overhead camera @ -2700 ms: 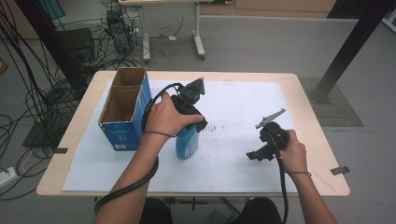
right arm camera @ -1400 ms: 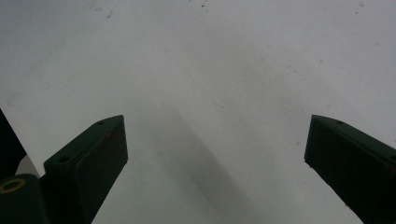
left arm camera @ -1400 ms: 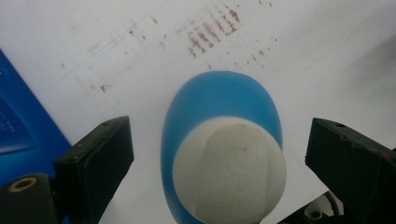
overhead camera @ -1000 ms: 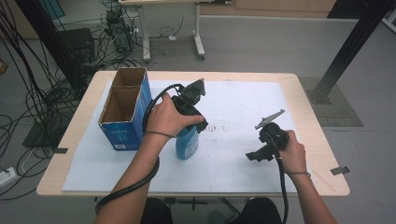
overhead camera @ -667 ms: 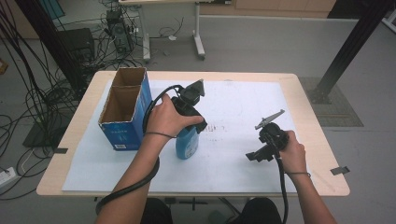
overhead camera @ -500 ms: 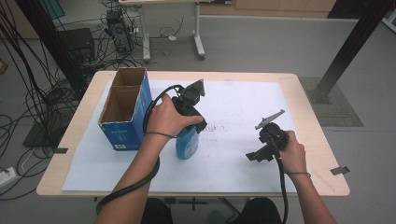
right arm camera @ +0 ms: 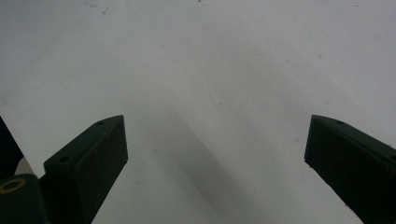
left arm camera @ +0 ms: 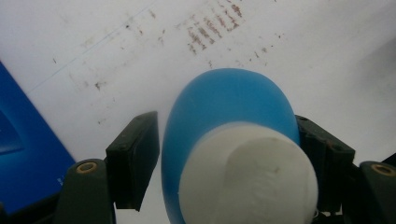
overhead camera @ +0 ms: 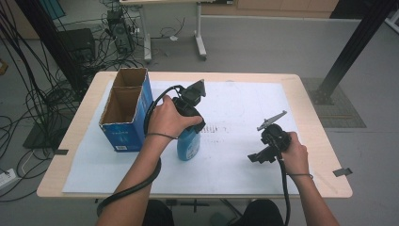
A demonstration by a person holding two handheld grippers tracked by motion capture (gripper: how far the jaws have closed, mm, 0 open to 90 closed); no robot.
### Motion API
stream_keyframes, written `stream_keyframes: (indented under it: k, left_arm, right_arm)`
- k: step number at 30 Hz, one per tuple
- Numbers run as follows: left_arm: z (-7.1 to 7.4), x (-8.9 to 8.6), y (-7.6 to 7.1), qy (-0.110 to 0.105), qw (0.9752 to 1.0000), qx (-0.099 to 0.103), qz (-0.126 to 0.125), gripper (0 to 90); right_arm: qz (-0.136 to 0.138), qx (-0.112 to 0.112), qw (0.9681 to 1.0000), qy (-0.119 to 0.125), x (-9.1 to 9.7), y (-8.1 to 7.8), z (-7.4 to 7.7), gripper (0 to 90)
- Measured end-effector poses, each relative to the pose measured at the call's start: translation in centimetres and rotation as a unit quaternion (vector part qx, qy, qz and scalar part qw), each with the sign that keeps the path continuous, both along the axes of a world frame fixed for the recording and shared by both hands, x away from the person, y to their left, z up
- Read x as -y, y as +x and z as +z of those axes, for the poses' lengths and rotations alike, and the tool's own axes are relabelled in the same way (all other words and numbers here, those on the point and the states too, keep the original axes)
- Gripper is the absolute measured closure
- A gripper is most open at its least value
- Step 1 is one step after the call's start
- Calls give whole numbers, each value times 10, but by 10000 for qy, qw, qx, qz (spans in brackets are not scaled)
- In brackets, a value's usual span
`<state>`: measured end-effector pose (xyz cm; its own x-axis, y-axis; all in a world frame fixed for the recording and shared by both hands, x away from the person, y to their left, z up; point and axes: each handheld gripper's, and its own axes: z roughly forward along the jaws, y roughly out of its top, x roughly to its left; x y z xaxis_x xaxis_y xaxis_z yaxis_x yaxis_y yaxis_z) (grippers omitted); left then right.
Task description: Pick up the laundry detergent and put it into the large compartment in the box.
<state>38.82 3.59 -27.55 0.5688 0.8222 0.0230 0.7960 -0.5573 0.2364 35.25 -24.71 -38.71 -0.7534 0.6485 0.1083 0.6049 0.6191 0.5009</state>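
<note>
Your left gripper (left arm camera: 229,154) stands over the blue bottle (overhead camera: 188,143), which is upright on the white sheet (overhead camera: 235,108) just to the right of the open blue carton (overhead camera: 123,123). In the left gripper view you look straight down on the bottle's white cap (left arm camera: 247,179), with the blue shoulder between the two black jaws. Those jaws have just been closing around the bottle: the right jaw lies against its side, while a thin strip of white sheet shows between the left jaw and the blue wall, so a full pinch is not confirmed. The high view adds what that view lacks: your left hand (overhead camera: 167,120) covers the top of the bottle, so its cap and the jaws are hidden there, and the carton's two compartments are seen from above. Your right gripper (right arm camera: 215,154) is well apart to the right, held above the sheet by your right hand (overhead camera: 294,153); the right gripper view shows its jaws spread wide with bare sheet between them. The faint brown marks on the sheet beyond the bottle are too smeared to read. The carton is cut off at the left edge of the left gripper view.
</note>
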Motion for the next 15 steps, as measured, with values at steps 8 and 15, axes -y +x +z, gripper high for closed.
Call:
stream_keyframes:
  k: [8, 15]
  left_arm:
    - [1, 0, -2, -64, 10000, 23, -33, 370]
    - [0, 0, -2, -84, 10000, 39, -31, 372]
  right_arm:
    - [-6, 11, 10000, 1, 0, -1, 1, 58]
    - [-22, 24, 10000, -1, 1, -2, 1, 58]
